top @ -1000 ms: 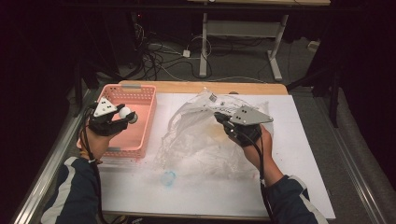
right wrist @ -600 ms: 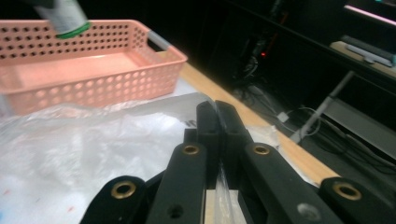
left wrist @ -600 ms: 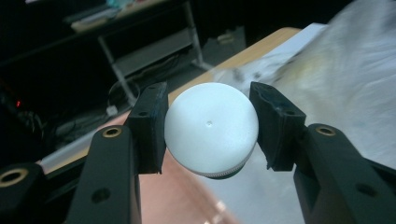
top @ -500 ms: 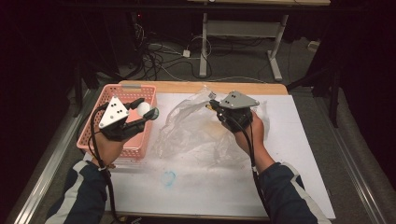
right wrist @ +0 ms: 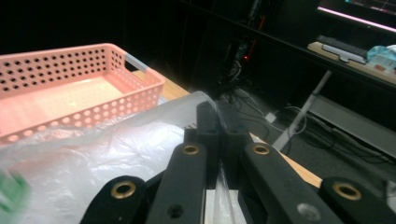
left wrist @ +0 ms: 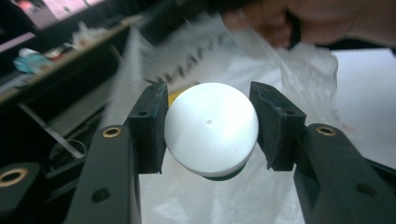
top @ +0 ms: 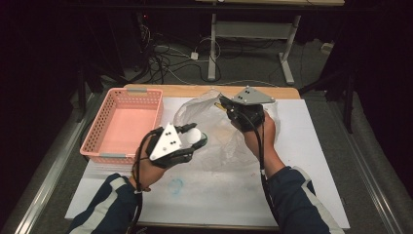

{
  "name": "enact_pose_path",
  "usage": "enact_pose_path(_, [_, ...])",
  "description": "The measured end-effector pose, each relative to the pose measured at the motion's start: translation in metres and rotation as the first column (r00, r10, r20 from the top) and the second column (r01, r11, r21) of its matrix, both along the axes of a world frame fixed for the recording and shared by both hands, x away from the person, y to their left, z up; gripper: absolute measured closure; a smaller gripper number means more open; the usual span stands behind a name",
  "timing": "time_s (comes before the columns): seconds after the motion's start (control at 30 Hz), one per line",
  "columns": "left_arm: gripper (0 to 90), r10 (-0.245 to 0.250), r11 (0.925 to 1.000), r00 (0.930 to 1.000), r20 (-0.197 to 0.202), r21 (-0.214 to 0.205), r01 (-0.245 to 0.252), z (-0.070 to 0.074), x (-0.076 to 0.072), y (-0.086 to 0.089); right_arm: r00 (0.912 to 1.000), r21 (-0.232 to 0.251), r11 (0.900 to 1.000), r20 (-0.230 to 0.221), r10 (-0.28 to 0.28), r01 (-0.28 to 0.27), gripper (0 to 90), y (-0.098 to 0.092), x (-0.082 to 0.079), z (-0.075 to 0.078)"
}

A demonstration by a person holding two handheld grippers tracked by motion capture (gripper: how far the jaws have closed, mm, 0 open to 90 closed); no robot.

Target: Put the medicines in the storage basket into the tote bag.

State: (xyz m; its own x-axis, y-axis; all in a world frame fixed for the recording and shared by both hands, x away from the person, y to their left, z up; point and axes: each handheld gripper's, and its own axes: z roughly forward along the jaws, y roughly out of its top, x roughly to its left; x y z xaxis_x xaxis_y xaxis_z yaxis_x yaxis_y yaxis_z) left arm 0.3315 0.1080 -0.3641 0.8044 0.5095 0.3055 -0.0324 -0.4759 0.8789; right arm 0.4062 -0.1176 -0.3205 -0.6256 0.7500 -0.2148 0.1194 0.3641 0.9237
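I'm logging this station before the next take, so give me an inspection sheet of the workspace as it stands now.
Surface: white sheet over a wooden table; faint blue smudge near the front.
Job's things: clear plastic bag at the centre, one edge lifted; white-capped bottle with green below the cap; empty pink basket at the left.
Clutter: nothing seen.
Grippers: left gripper shut on the bottle's cap, beside the bag; right gripper pinching the bag's edge.
Cables: a cable trails from each gripper along the forearms; loose cables on the floor beyond the table.
Surroundings: dark room, white desk legs behind.
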Motion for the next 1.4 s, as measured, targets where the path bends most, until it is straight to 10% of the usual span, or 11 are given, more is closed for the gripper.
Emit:
enact_pose_path(0.3, [48.4,0.052,0.9901,0.9982,-0.03,0.132,-0.048,-0.047,0.037,-0.039,0.9983,0.033,0.998,-0.02,0.054,-0.053,90.0,0.001,-0.01,0.0])
enact_pose_path(0.77, [47.7,0.162,0.97,0.9767,-0.14,0.204,-0.132,-0.099,0.093,-0.053,0.9957,0.027,0.9966,-0.048,0.079,-0.077,90.0,-0.005,-0.012,-0.01])
enact_pose_path(0.97, [38.6,0.145,0.9855,0.9802,-0.135,0.108,-0.131,-0.081,0.082,-0.043,0.9958,0.029,0.9973,-0.06,0.069,-0.067,90.0,-0.01,-0.009,-0.017])
enact_pose_path(1.17, [38.5,0.07,0.9914,0.997,-0.035,0.113,-0.065,-0.05,0.048,-0.029,0.9965,0.03,0.9982,-0.064,0.053,-0.052,90.0,-0.017,-0.008,-0.021])
enact_pose_path(1.4, [32.7,0.056,0.9974,0.9977,0.038,0.042,-0.058,-0.02,0.007,0.014,0.9961,0.022,0.9988,-0.076,0.045,-0.044,90.0,-0.025,-0.009,-0.026])
